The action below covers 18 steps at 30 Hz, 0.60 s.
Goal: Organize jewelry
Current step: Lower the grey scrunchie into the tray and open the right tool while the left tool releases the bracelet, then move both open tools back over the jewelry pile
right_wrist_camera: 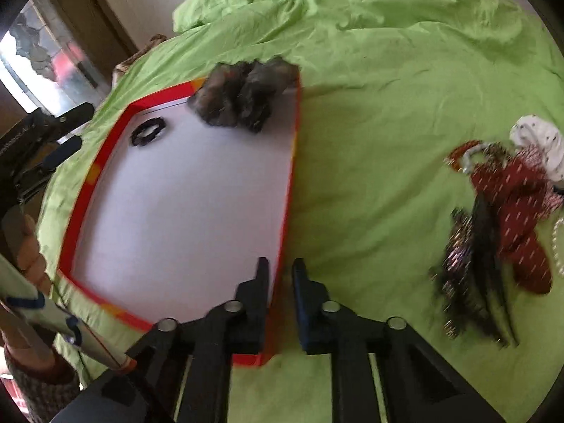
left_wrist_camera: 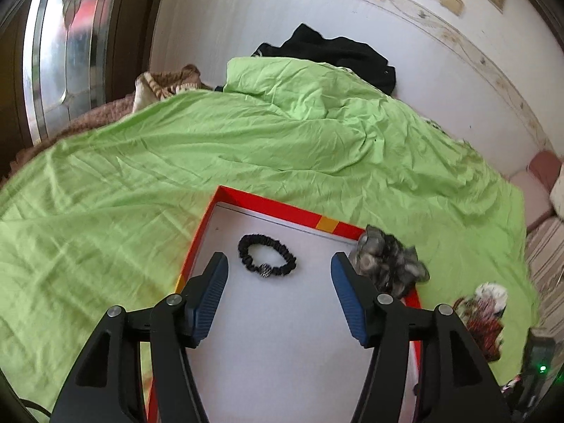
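Jewelry in two places: part already in the tray [right_wrist_camera: 286, 190], part in a pile [right_wrist_camera: 500, 232] on the green sheet [right_wrist_camera: 370, 141], well apart from the tray on its right side.

Inside the tray, near the far left corner, a black band [left_wrist_camera: 267, 260] flat on the white floor, clear of the walls. At the far right corner a grey scrunchie [left_wrist_camera: 387, 264], half on the floor and half over the red rim, probably dropped from the pile side and not yet pushed in fully.

Left fingers [left_wrist_camera: 211, 292] spread wide over the tray, nothing between them, the band just ahead and between the tips; likely positioned for arranging what lies inside.

Right fingers [right_wrist_camera: 261, 292] nearly together, only a narrow gap, with the near right wall of the tray in that gap. Cannot tell whether pinching the wall or only hanging above it; if pinching, probably to steady the tray on the soft bed.

Much free white floor in the middle and near part of the tray, so plenty of room for more pieces. Low rim all around, easy to catch with a finger when crossing from the pile. Open sheet between tray and pile, wrinkled but free of things. Risk of the grey scrunchie slipping outside over the rim.
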Each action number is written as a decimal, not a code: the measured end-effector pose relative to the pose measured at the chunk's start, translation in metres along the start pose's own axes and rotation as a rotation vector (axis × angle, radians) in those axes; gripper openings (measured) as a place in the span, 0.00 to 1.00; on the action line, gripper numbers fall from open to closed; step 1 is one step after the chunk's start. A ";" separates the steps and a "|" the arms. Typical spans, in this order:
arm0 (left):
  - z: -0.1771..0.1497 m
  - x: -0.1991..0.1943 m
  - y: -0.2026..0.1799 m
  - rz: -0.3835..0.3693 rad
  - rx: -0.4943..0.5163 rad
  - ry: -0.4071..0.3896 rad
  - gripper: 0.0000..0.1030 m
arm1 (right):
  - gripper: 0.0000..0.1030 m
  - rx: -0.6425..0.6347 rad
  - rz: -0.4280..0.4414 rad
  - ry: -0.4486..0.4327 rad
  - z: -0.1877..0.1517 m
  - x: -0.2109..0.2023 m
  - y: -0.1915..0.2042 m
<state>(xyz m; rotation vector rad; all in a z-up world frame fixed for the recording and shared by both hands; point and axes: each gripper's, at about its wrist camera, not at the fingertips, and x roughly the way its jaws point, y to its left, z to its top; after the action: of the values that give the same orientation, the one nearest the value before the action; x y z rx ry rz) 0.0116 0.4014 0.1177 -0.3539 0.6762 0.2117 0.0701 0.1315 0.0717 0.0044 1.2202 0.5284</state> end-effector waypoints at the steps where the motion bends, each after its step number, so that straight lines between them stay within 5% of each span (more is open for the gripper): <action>1: -0.002 -0.003 -0.001 0.013 0.018 -0.004 0.58 | 0.10 -0.028 -0.014 -0.005 -0.004 -0.001 0.006; 18: -0.044 -0.001 0.045 0.260 -0.011 0.133 0.60 | 0.14 -0.113 -0.014 -0.017 -0.046 -0.017 0.017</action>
<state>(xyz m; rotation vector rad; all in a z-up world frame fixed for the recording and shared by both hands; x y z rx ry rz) -0.0279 0.4261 0.0755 -0.2912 0.8527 0.4418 0.0188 0.1271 0.0754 -0.0957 1.1715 0.5834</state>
